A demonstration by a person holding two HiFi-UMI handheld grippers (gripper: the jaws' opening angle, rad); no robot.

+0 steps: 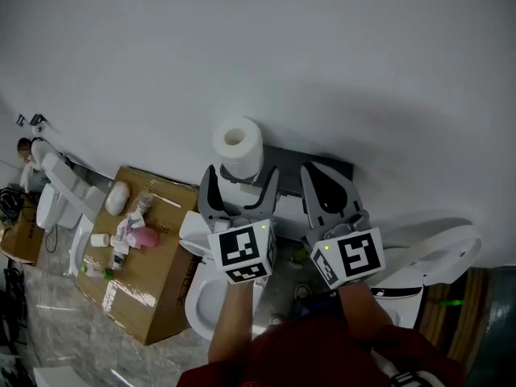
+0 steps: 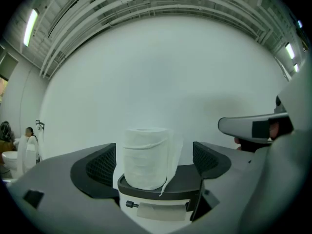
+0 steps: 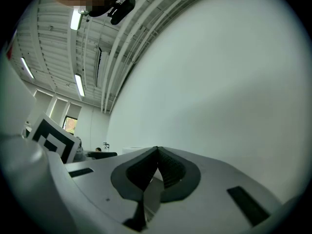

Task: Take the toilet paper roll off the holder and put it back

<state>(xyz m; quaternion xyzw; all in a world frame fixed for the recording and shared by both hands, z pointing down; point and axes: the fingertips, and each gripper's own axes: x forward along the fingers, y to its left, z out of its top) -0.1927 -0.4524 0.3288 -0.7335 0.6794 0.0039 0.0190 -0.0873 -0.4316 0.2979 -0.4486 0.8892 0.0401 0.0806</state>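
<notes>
Lying near roll [image 1: 238, 143]: cardboard box [image 1: 157, 285], toilet [image 1: 201, 297].

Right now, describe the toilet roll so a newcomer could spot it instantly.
Start at the big white wall and find the dark holder mounted on it. The roll stands upright on the holder's left end, just ahead of the open left gripper. It's the only white cylinder there, core facing up, a loose sheet hanging down its side.
</notes>
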